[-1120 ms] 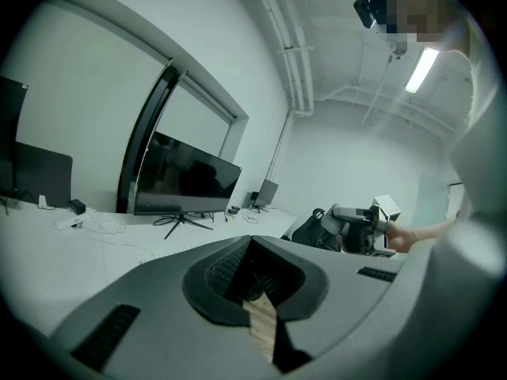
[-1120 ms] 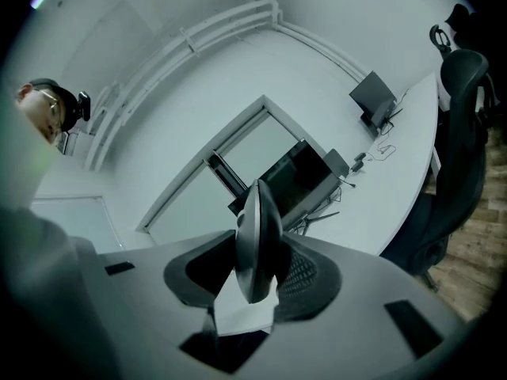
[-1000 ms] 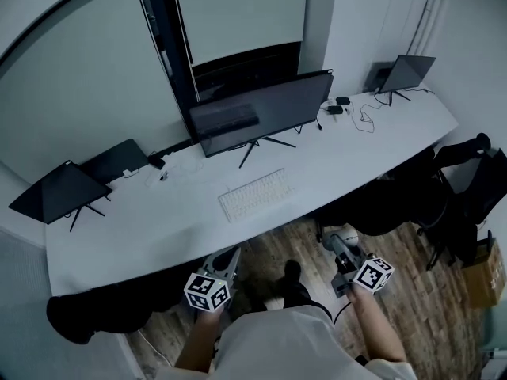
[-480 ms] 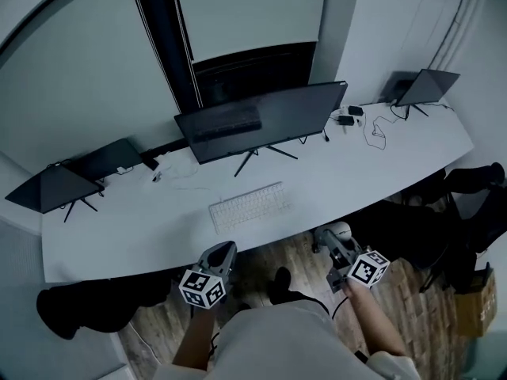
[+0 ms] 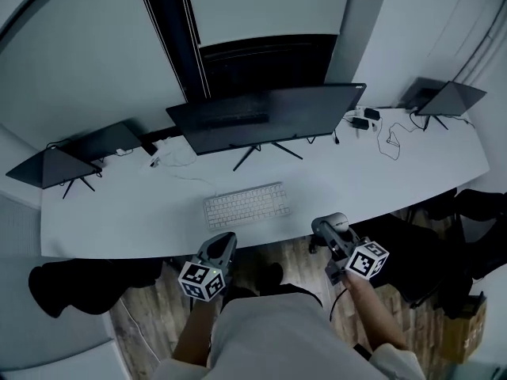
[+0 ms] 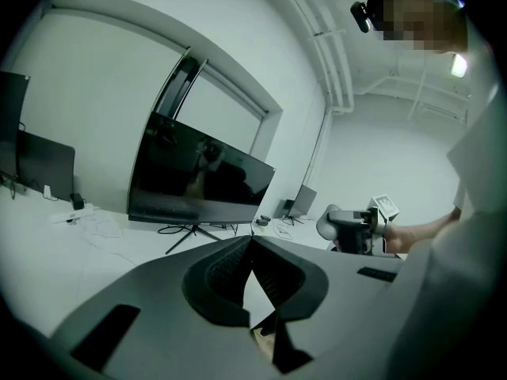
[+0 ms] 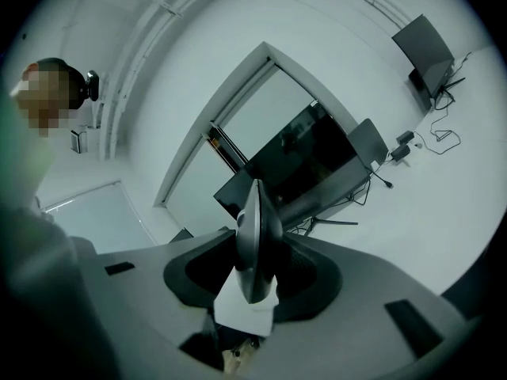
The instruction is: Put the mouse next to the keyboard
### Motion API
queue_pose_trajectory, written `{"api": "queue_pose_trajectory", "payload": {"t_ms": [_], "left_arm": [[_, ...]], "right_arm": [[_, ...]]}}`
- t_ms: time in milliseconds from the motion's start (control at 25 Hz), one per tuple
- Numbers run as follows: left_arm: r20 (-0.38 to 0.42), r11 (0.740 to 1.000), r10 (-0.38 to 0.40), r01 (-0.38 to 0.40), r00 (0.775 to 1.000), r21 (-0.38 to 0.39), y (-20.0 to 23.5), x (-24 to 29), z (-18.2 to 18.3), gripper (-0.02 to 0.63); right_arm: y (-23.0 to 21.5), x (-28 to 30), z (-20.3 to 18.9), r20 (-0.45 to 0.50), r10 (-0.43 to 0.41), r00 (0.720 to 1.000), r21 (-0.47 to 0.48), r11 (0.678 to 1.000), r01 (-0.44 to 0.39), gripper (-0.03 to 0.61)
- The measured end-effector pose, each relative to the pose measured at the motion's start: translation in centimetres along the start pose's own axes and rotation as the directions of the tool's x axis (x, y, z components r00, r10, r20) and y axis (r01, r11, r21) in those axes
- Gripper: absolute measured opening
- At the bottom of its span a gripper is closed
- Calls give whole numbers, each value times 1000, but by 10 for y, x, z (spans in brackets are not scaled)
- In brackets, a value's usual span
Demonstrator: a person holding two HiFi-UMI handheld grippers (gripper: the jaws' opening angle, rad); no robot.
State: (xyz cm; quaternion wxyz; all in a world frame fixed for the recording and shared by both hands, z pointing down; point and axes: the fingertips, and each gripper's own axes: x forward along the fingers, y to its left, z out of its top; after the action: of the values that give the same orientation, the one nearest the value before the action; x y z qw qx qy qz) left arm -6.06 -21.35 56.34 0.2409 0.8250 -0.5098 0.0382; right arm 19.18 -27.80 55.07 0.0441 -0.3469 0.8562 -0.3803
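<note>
The grey mouse [image 7: 255, 212] stands on edge between the jaws of my right gripper [image 7: 253, 264], which is shut on it. In the head view the right gripper [image 5: 329, 228] holds the mouse [image 5: 337, 220] at the desk's near edge, right of the white keyboard [image 5: 245, 205]. The keyboard lies flat in front of the wide dark monitor [image 5: 265, 117]. My left gripper [image 5: 224, 241] hovers at the desk edge just below the keyboard, its jaws shut with nothing in them. From the left gripper [image 6: 250, 238] view, the right gripper [image 6: 352, 229] shows off to the right.
On the long white desk [image 5: 142, 220], dark screens on stands sit at the far left [image 5: 59, 169] and far right [image 5: 451, 97]. Cables and small adaptors [image 5: 366, 120] lie at the back right. Dark chairs [image 5: 75, 291] stand under the desk over the wooden floor.
Both grippers have moved forward to the desk's near edge, the right one still carrying the mouse. The desk and keyboard now sit closer in the head view.
</note>
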Motion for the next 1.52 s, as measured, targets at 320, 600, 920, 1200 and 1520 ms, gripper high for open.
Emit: {"api": "queue_pose_trajectory", "payload": {"t_ms": [320,600,920,1200,1520], "left_arm": [[-18,998,55,-56,998,-36,9,21,-13,17],[-74,996,47,-52,996,-68,13,37,-39,17],[-131,994,21,-35,991,-107,29,63,-58,17],[-184,994,-18,-3,983,-111,36,87,-73,17],[-209,992,-33,6,977,-129,40,106,-93,17]], "right_arm": [[-31,26,-5,-118,18,993,4,1000,-17,152],[-57,52,-23,-197,35,980,49,998,-26,152],[-94,84,-43,-275,51,960,113,993,-20,152],[-143,113,-71,-374,8,927,85,996,26,152],[-191,141,-111,-488,-19,873,37,998,42,152]]}}
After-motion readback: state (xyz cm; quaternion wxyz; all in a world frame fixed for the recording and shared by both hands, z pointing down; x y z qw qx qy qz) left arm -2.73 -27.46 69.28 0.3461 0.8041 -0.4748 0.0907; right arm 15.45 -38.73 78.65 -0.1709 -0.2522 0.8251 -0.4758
